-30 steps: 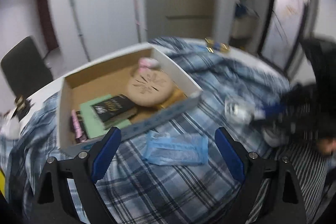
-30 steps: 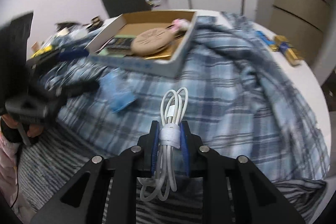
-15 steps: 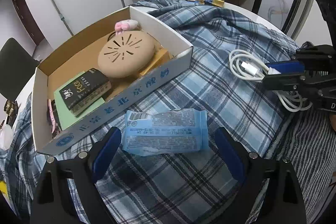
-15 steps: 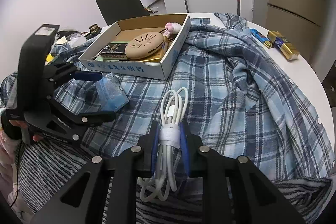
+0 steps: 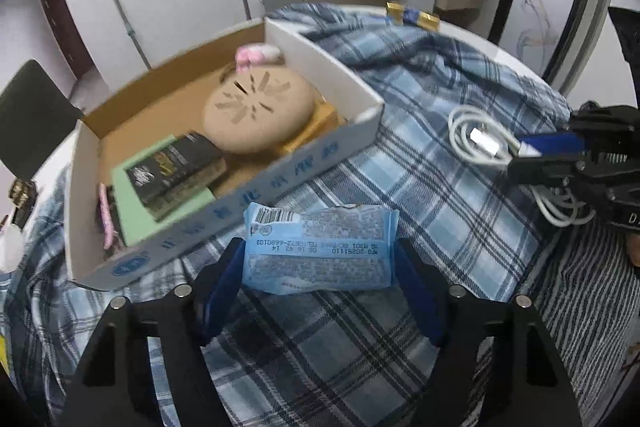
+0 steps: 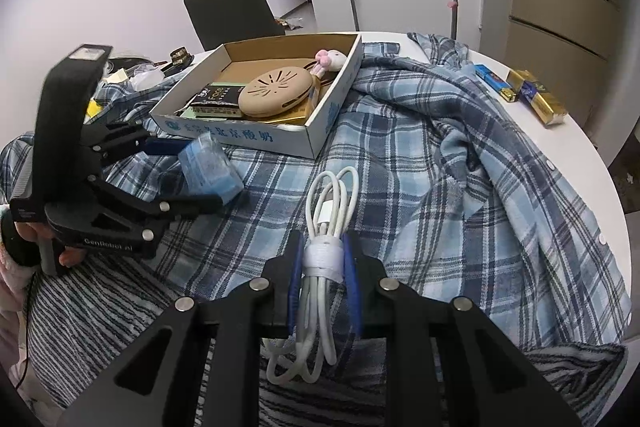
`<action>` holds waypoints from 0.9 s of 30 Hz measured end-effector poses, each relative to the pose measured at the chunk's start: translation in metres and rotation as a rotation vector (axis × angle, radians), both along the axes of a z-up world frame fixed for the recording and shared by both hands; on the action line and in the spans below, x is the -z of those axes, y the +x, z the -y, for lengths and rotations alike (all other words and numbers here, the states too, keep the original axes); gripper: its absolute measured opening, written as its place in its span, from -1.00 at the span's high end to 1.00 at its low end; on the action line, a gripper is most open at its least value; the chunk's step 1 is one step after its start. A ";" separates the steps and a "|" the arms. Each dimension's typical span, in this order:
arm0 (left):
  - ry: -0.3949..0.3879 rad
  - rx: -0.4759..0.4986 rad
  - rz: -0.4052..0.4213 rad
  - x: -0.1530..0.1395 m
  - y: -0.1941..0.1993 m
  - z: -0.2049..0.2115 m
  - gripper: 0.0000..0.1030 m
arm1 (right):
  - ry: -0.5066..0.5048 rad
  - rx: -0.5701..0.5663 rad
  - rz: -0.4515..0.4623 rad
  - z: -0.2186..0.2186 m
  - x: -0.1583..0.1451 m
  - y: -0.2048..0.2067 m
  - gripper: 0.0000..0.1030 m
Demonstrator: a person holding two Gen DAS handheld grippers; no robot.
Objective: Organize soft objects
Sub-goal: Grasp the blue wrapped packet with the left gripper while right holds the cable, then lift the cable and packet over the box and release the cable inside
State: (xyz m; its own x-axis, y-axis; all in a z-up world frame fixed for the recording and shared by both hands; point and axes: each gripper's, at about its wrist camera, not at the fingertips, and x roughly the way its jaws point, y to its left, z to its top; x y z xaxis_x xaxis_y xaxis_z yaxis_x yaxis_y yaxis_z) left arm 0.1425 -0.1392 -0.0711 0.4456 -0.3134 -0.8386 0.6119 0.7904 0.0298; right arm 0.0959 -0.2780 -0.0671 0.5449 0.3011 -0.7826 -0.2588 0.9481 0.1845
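**Left gripper closing around the blue packet**

The left gripper (image 5: 320, 263) has just been closing its jaws, and the light blue packet (image 5: 320, 251) sits between the blue pads, which meet its two ends. It lies on the plaid cloth (image 5: 420, 195). At ten o'clock stands the cardboard box (image 5: 328, 151). At three o'clock the right gripper (image 5: 540, 155) clamps a coiled white cable (image 5: 476, 139).

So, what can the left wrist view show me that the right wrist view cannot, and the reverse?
Only the left wrist view shows the printed barcode face of the blue packet between the left tongs. Only the right wrist view shows the hand holding those tongs and the gold boxes. Both show the cardboard box, the white cable clamped in the right tongs, and the plaid shirt.
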 end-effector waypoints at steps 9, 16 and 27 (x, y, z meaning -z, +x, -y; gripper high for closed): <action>-0.093 -0.055 0.155 -0.037 -0.029 -0.018 -0.38 | -0.012 -0.006 0.091 -0.002 -0.018 -0.009 0.63; -0.208 -0.202 0.396 -0.086 -0.068 -0.038 -0.38 | -0.016 -0.040 0.169 -0.017 -0.045 -0.013 0.63; -0.410 -0.391 0.787 -0.140 -0.076 -0.068 -0.38 | 0.081 -0.040 0.398 -0.049 -0.121 0.010 0.63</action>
